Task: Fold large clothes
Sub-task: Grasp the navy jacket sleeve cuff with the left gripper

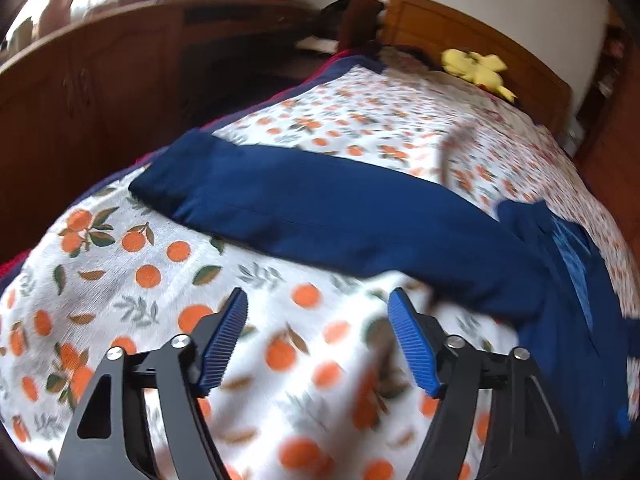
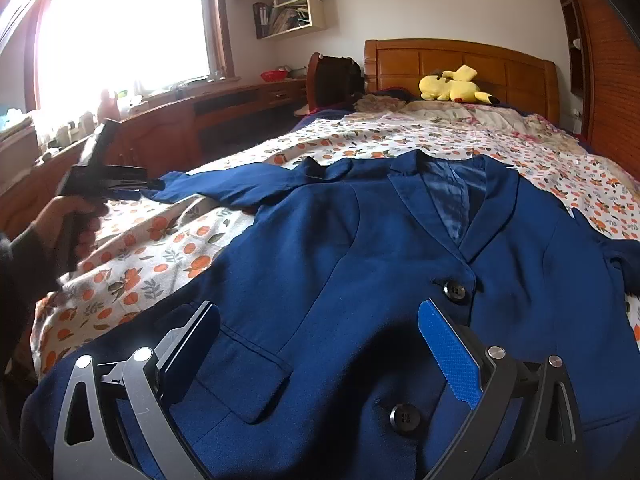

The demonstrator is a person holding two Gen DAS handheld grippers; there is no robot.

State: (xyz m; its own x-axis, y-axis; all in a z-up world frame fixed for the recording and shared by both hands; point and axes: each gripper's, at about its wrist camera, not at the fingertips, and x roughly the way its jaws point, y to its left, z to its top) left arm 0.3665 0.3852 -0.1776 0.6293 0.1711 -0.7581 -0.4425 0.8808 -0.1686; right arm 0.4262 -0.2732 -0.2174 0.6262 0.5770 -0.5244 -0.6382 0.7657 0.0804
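Observation:
A navy blue blazer (image 2: 360, 248) lies face up on the bed, buttoned, collar toward the headboard. Its left sleeve (image 1: 320, 208) stretches out sideways over the orange-print sheet. My left gripper (image 1: 318, 304) is open and empty, hovering above the sheet just short of that sleeve. It also shows in the right wrist view (image 2: 154, 184), held by a hand, with its tips at the sleeve's cuff. My right gripper (image 2: 320, 316) is open and empty, low over the blazer's front hem between the pocket flap and the buttons.
The bed (image 2: 460, 136) has an orange-print sheet and a wooden headboard (image 2: 460, 64). A yellow plush toy (image 2: 452, 86) lies near the pillows. A wooden desk and cabinets (image 2: 180, 120) run along the left under the window. A wardrobe stands at the right.

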